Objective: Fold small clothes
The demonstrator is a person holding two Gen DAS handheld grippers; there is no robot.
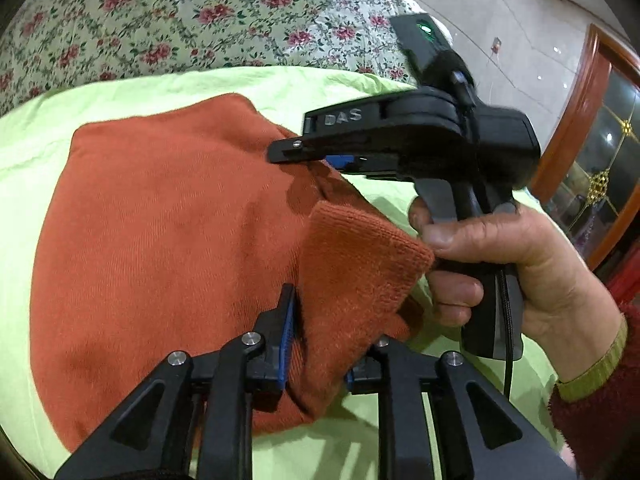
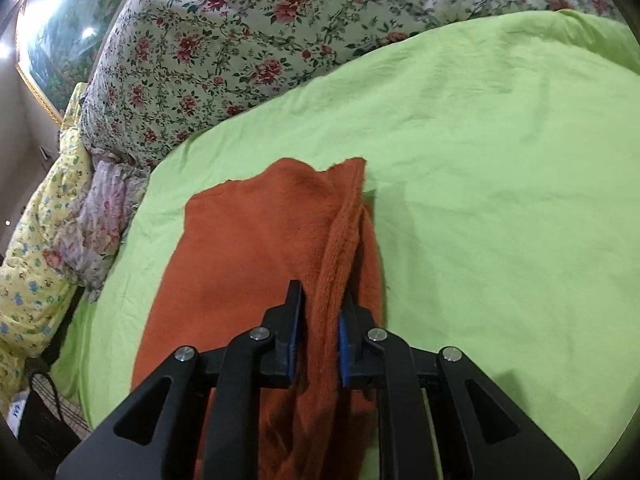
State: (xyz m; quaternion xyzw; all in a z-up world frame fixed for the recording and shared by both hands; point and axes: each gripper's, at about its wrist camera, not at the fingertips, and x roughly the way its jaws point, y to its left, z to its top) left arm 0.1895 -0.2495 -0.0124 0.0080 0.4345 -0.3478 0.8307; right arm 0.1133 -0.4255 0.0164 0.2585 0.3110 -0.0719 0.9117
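A rust-orange knit garment lies on a lime-green sheet. My left gripper is shut on a thick folded edge of the garment near its right side. My right gripper is shut on a raised fold of the same garment. It also shows in the left wrist view, held by a hand over the garment's far right edge. The lifted flap stands slightly above the flat part.
A floral quilt lies behind the green sheet. Yellow and pink patterned bedding is piled at the left. A wooden glass-fronted cabinet and tiled floor are at the right.
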